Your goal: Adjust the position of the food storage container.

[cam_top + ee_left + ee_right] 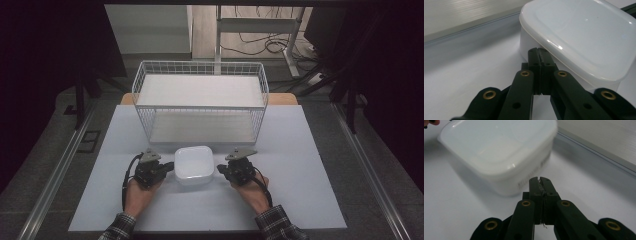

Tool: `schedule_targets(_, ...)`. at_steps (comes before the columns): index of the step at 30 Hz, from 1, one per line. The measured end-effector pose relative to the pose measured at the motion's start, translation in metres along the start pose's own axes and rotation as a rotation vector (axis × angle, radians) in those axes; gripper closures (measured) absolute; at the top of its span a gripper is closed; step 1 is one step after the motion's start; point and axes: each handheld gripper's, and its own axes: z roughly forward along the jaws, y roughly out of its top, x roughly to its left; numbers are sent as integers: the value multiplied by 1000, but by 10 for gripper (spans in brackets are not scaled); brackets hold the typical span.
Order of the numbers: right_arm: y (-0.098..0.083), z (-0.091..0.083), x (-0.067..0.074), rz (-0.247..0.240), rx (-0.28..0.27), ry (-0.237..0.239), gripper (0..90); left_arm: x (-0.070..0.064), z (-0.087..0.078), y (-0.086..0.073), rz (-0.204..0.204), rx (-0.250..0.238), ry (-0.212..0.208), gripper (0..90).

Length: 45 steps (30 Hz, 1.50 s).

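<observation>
A white lidded plastic container [194, 163] sits on the white table, in front of the wire basket. My left gripper [170, 165] is at the container's left side, jaws shut with nothing between them. In the left gripper view its tips [539, 50] sit against the container [584, 37] wall just under the lid's rim. My right gripper [220, 169] is at the container's right side, also shut and empty. Seen in the right gripper view, its tips [540, 179] point at the near corner of the container [499, 152], very close to the wall.
A white wire basket [200, 102] with a shelf stands behind the container, at the back of the white table [300, 165]. A desk frame and cables [260, 45] are on the floor beyond. Dark curtains flank both sides.
</observation>
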Motion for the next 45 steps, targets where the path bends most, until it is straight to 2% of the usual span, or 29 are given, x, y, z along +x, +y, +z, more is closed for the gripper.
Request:
schedule_targets(1,0,0,0,0,0,0,883,-2,3,2,4,1,-7,898)
schedule_targets(2,1,4,-3,2,10,-34,887,-5,9,6,15,1,-6,898)
schedule_targets(3,1,4,-3,2,10,-34,887,-5,9,6,15,1,-6,896)
schedule_targets(4,1,7,-11,23,15,-48,887,-5,11,8,21,-2,4,894)
schedule_targets(5,1,7,-11,23,15,-48,887,-4,14,10,22,-5,17,894)
schedule_targets(9,6,15,-29,84,-18,-54,884,6,28,21,-8,-22,32,890)
schedule_targets(10,11,20,-35,79,-23,-61,880,10,34,25,-29,-31,29,890)
schedule_targets(12,15,25,-39,86,-28,-64,876,12,36,26,-42,-29,19,891)
schedule_targets(14,17,28,-41,94,-26,-51,876,11,39,27,-35,-9,8,899)
schedule_targets(17,18,29,-37,83,-14,-63,888,7,37,25,-19,2,16,899)
schedule_targets(20,14,26,-33,72,-5,-57,888,1,33,21,-24,9,12,899)
schedule_targets(25,4,15,-28,72,-4,-39,883,-14,25,15,10,29,7,899)
schedule_targets(28,-5,7,-24,69,12,-43,882,-25,23,12,17,28,-11,899)
schedule_targets(31,-9,2,-23,77,14,-45,874,-27,25,11,24,31,-21,891)
schedule_targets(32,-11,-3,-24,61,27,-61,869,-26,24,11,40,26,-5,869)
schedule_targets(34,-13,-8,-25,50,27,-72,863,-25,20,9,46,27,6,837)
schedule_targets(35,-15,-14,-26,49,21,-72,854,-23,16,8,47,24,13,802)
schedule_targets(36,-21,-28,-29,68,-2,-70,828,-22,12,6,44,23,13,735)
schedule_targets(37,-21,-28,-29,68,-2,-70,828,-21,8,4,39,19,4,735)
schedule_targets(38,-26,-40,-28,79,-19,-46,780,-22,-2,0,50,8,-3,633)
schedule_targets(39,-26,-40,-28,79,-19,-46,780,-22,-2,0,50,8,-3,584)
schedule_targets(40,-33,-50,-24,77,-28,-37,708,-24,-13,-4,69,-1,-1,543)
schedule_targets(41,-35,-55,-21,79,-31,-31,661,-24,-13,-4,69,-1,-1,501)
schedule_targets(42,-35,-55,-21,79,-31,-31,661,-24,-18,-6,81,-9,-3,501)
schedule_targets(45,-43,-67,-14,84,-49,-23,477,-24,-31,-17,101,-31,-17,332)
